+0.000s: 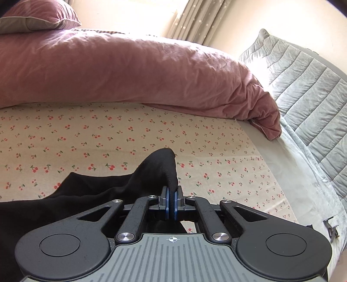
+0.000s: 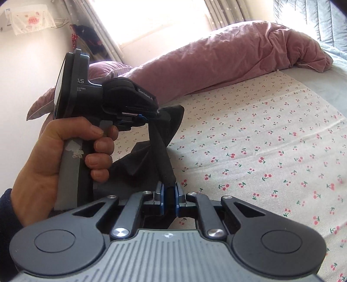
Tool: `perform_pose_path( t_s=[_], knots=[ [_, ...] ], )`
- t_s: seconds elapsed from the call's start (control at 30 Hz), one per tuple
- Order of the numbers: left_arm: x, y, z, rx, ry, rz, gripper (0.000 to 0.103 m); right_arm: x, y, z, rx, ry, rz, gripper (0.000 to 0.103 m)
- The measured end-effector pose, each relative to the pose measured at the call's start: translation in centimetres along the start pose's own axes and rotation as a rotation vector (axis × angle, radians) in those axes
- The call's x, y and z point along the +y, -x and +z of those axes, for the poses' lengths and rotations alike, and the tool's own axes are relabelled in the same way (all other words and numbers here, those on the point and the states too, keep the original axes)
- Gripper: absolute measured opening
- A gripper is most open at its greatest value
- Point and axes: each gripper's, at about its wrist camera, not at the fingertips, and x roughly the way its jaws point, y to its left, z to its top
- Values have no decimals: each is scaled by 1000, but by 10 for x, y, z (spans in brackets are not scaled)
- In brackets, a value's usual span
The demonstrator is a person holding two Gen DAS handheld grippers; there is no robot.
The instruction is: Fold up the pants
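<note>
Left gripper [image 1: 171, 202] jaws pinched black pants [image 1: 108, 191], fabric peaking toward 12 o'clock, right gripper [image 2: 171, 195] jaws clamped waistband edge, garment lifted above bed [image 2: 260, 141].

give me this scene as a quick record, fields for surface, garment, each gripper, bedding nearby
surface: bed with cherry-print sheet
garment: black pants, partly lifted off the sheet
left gripper: shut on a fold of the pants
right gripper: shut on a black edge of the pants
left hand: grips the left gripper's handle, seen from the right wrist
bedding: pink duvet bunched behind the sheet, pink pillow, grey quilt
</note>
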Motion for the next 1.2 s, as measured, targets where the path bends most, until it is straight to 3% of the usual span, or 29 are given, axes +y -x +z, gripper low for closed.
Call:
perform_pose_path(
  t_s=[0.17,0.3,0.43,0.73,1.2],
  knots=[
    [43,55,12,-32,-11,-61,3,31,15,-3,-96,102,70,3],
    [73,94,10,-71,-32,-35,3,77,20,-11,-159,227,112,3],
    [110,124,5,-115,-26,-18,3,128,15,-29,-169,352,149,3],
    [212,155,-27,-187,109,-21,3,233,-29,-85,-126,562,176,3],
    [317,154,-65,-76,169,132,3,303,-86,-141,-13,662,157,3]
  ],
)
